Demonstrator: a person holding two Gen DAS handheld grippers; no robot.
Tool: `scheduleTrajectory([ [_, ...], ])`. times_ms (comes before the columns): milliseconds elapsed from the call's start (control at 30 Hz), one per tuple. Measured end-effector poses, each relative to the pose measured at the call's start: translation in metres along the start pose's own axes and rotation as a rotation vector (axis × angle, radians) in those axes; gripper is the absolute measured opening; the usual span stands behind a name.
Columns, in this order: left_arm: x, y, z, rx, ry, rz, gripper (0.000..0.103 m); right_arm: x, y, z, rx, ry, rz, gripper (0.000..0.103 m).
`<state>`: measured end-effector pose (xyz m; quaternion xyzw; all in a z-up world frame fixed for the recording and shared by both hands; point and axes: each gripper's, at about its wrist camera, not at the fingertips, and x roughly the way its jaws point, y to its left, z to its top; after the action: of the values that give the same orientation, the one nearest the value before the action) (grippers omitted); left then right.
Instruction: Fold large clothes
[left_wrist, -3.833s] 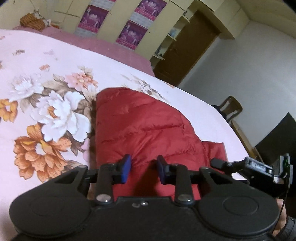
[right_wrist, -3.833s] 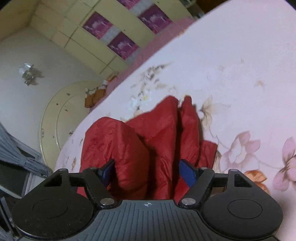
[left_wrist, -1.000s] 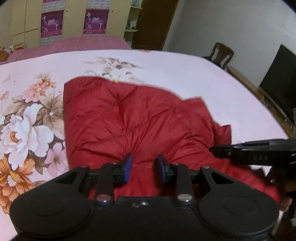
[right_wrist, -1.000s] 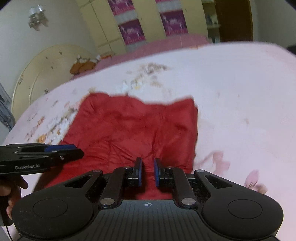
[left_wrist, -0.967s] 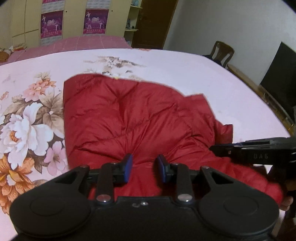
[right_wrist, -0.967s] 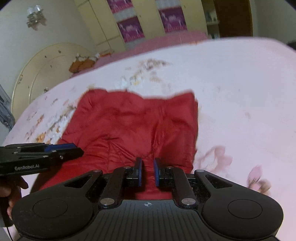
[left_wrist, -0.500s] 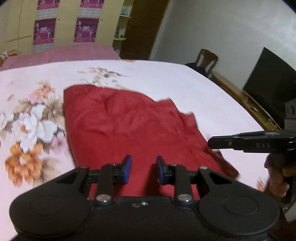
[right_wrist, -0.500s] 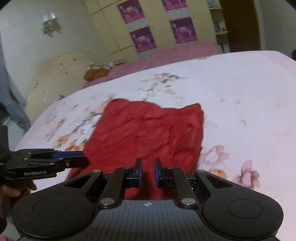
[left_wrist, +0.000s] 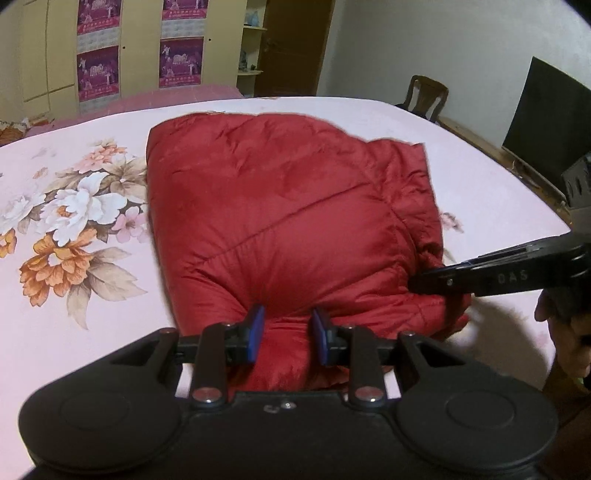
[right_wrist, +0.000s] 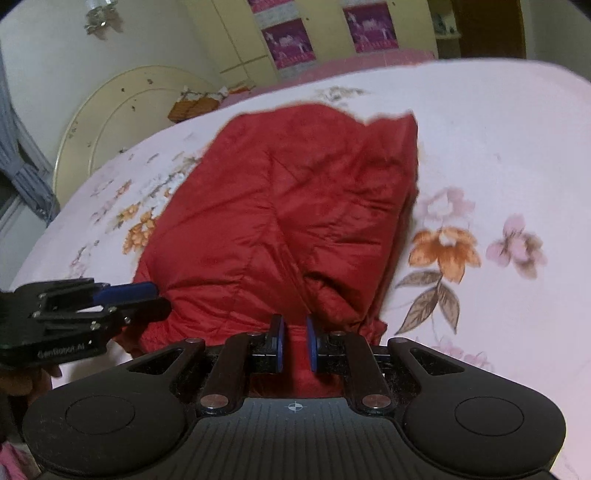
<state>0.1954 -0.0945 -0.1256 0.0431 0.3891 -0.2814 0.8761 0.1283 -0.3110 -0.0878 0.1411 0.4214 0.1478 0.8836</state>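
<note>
Floral bedsheet (left_wrist: 66, 236), pink ground with white and orange blooms, covers the bed. Red padded jacket (left_wrist: 288, 221), folded into a thick bundle, lies on the sheet a little right of the large flowers. Left gripper (left_wrist: 287, 334) pinches the bundle's near edge on the left side, red fabric bunched between its blue pads. Right gripper (right_wrist: 294, 343) clamps the near edge further right, its jaws having just been closing, a narrow fold of fabric caught between them. Wooden chair (left_wrist: 424, 98) and dark screen (left_wrist: 546, 118) at far right.
</note>
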Motion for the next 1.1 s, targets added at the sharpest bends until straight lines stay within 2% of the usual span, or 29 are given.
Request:
scheduleTrajectory([
  [200, -0.005, 0.001, 0.009, 0.001, 0.025, -0.009, 0.028, -0.005, 0.002, 0.007, 0.004, 0.017, -0.005, 0.008],
  [233, -0.012, -0.003, 0.01, 0.006, 0.02, -0.012, 0.031, -0.011, 0.002, 0.009, 0.009, 0.014, -0.006, 0.008],
  [267, -0.019, -0.004, 0.012, 0.009, 0.002, -0.013, 0.038, -0.019, 0.002, 0.011, 0.015, 0.002, -0.007, 0.012],
  [300, -0.029, -0.003, 0.015, 0.009, -0.031, -0.012, 0.044, -0.029, 0.002, 0.013, 0.019, -0.026, -0.005, 0.036],
  [333, -0.036, -0.004, 0.016, 0.01, -0.065, -0.007, 0.059, -0.04, 0.001, 0.016, 0.02, -0.067, 0.003, 0.053],
  [367, -0.042, -0.002, 0.019, 0.009, -0.104, 0.002, 0.061, -0.049, 0.0, 0.019, 0.013, -0.122, -0.009, 0.072],
  [433, -0.043, 0.006, 0.03, -0.017, -0.134, -0.004, 0.057, -0.06, -0.002, 0.029, 0.0, -0.178, -0.013, 0.071],
  [467, -0.039, 0.011, 0.037, -0.033, -0.137, -0.005, 0.054, -0.062, -0.006, 0.038, 0.005, -0.205, -0.015, 0.053],
  [500, -0.035, 0.015, 0.042, -0.042, -0.144, -0.003, 0.052, -0.061, -0.011, 0.048, 0.015, -0.212, -0.024, 0.029],
  [567, -0.023, 0.022, 0.053, -0.055, -0.146, 0.008, 0.045, -0.054, -0.017, 0.063, 0.024, -0.224, -0.054, 0.017],
  [633, -0.01, 0.029, 0.062, -0.086, -0.14, -0.005, 0.041, -0.046, -0.022, 0.078, 0.015, -0.242, -0.073, 0.016],
  [733, 0.006, 0.036, 0.065, -0.106, -0.116, 0.012, 0.041, -0.03, -0.029, 0.091, 0.0, -0.239, -0.075, 0.004],
  [867, 0.017, 0.044, 0.059, -0.152, -0.09, 0.03, 0.043, 0.011, -0.052, 0.093, 0.022, -0.169, -0.09, 0.001],
  [967, 0.02, 0.046, 0.056, -0.177, -0.074, 0.038, 0.043, 0.041, -0.068, 0.087, 0.087, -0.092, -0.051, 0.0],
  [1100, 0.022, 0.046, 0.059, -0.192, -0.056, 0.059, 0.043, 0.049, -0.072, 0.086, 0.103, -0.088, -0.043, 0.0],
])
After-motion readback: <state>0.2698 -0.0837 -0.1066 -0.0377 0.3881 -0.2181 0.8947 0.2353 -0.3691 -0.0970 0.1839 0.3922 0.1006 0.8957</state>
